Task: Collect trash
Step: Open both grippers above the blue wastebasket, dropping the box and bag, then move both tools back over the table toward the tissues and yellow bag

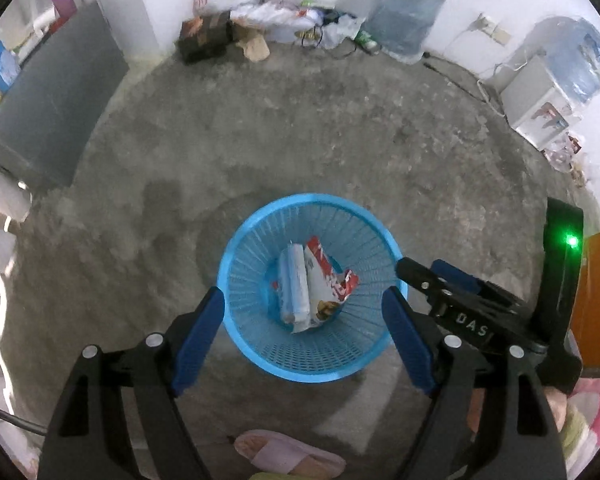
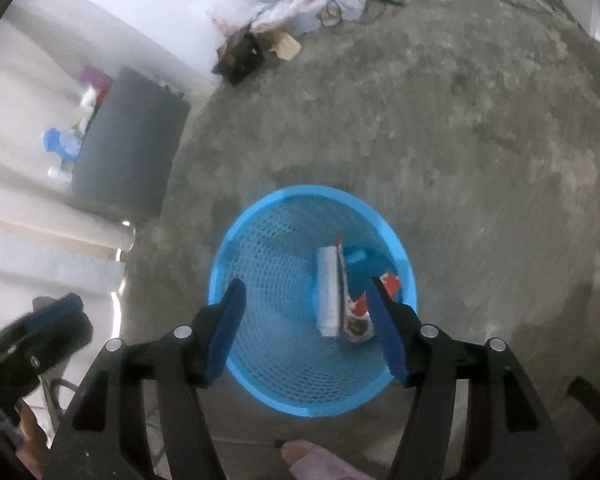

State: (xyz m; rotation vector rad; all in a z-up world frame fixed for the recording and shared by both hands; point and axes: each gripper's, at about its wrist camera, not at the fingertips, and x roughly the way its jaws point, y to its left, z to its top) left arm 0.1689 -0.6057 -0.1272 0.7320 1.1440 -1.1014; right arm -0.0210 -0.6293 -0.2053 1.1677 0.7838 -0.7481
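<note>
Wrappers are lying in blue basket below both grippers' gaping, empty fingers, suggesting a drop.

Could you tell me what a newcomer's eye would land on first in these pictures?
The bright blue basket on the grey concrete floor, straight below both open grippers. Inside lie a red-and-white wrapper and a pale packet. Next, the clutter of bags along the far wall.
</note>
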